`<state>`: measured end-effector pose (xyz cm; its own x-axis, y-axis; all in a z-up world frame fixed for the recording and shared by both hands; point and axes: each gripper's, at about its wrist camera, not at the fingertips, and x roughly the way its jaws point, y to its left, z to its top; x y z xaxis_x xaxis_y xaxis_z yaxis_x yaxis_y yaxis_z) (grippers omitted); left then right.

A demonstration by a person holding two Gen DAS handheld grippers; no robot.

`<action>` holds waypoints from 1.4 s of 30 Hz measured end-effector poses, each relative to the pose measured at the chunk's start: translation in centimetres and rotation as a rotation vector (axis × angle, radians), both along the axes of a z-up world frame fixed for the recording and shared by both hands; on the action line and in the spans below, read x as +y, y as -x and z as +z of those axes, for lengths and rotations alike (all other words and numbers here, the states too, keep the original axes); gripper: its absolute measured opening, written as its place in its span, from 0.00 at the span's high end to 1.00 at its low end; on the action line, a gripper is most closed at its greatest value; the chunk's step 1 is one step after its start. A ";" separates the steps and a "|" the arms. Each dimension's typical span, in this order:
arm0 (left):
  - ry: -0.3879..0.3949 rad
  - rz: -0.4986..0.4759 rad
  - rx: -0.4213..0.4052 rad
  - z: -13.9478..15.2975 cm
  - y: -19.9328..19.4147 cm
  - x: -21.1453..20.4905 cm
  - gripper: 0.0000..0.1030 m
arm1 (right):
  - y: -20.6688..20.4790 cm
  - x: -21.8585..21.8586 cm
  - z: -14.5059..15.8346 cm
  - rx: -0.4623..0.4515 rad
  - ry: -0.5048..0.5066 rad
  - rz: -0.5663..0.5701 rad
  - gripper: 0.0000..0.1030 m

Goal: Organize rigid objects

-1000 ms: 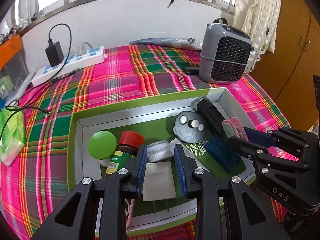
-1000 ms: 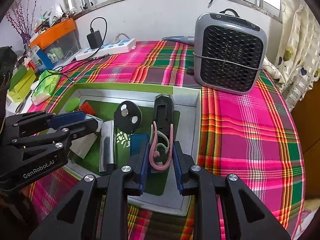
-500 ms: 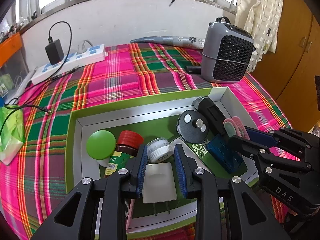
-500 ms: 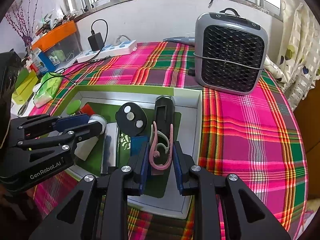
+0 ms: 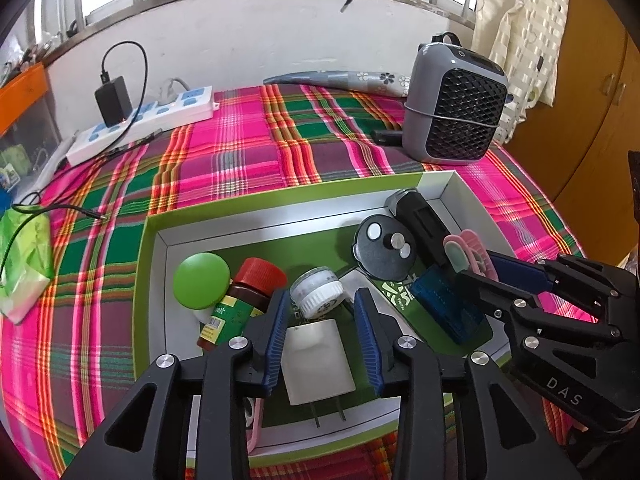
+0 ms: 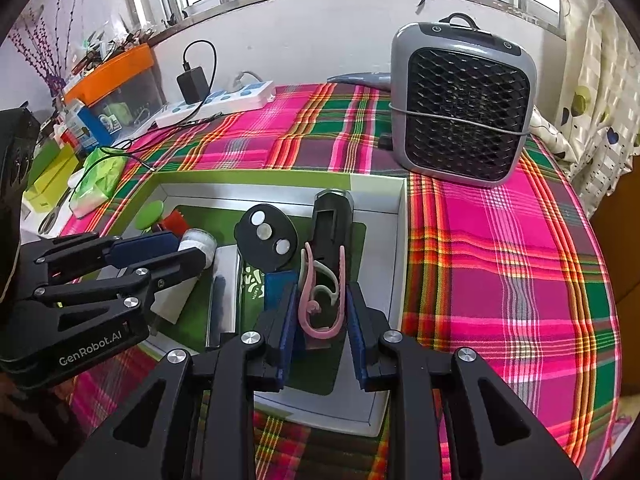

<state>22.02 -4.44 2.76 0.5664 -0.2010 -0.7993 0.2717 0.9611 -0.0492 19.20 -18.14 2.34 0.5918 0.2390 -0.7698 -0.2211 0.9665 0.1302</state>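
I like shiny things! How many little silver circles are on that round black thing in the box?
3, all on top of the round black disc: one at its upper left, one in the middle, one at its lower right.

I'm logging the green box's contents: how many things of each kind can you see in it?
Capped containers: 3 (green cap, red cap, white jar)
Black gadgets: 2 (disc, long case)
White plug: 1
Blue case: 1
Pink clip: 1
Total: 8 clearly visible; others are partly hidden.
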 end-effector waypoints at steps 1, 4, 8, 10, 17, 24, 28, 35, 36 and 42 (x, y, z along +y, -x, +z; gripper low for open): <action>0.000 0.001 -0.001 0.0 0.1 0.0 0.67 | 0.0 0.1 0.0 -0.003 0.001 0.000 0.71; 0.002 0.002 -0.006 0.2 0.4 -0.1 0.66 | 0.2 0.2 0.1 -0.008 0.005 0.001 0.69; 0.005 0.010 -0.011 0.5 0.9 0.1 0.66 | 0.3 0.2 0.3 -0.014 0.004 -0.006 0.69; 0.006 0.014 -0.015 0.7 1.1 0.1 0.66 | 0.6 0.1 0.4 -0.019 0.001 -0.012 0.69; 0.013 0.036 -0.044 1.9 3.1 0.3 0.66 | 1.9 0.0 1.2 -0.041 -0.014 -0.022 0.54; -0.001 0.078 -0.071 2.7 6.0 1.0 0.66 | 3.9 0.5 2.0 -0.065 -0.009 -0.022 0.54; -0.001 0.102 -0.076 3.0 7.8 1.6 0.66 | 5.4 0.5 2.4 -0.080 -0.008 -0.027 0.54; -0.015 0.168 -0.090 2.7 11.1 2.3 0.66 | 8.0 0.8 2.2 -0.075 0.017 -0.031 0.54; -0.024 0.171 -0.089 2.6 11.4 2.3 0.66 | 8.3 0.9 2.1 -0.075 0.027 -0.032 0.54; -0.019 0.177 -0.060 0.9 13.4 2.3 0.66 | 10.0 1.3 0.5 -0.035 0.055 -0.027 0.54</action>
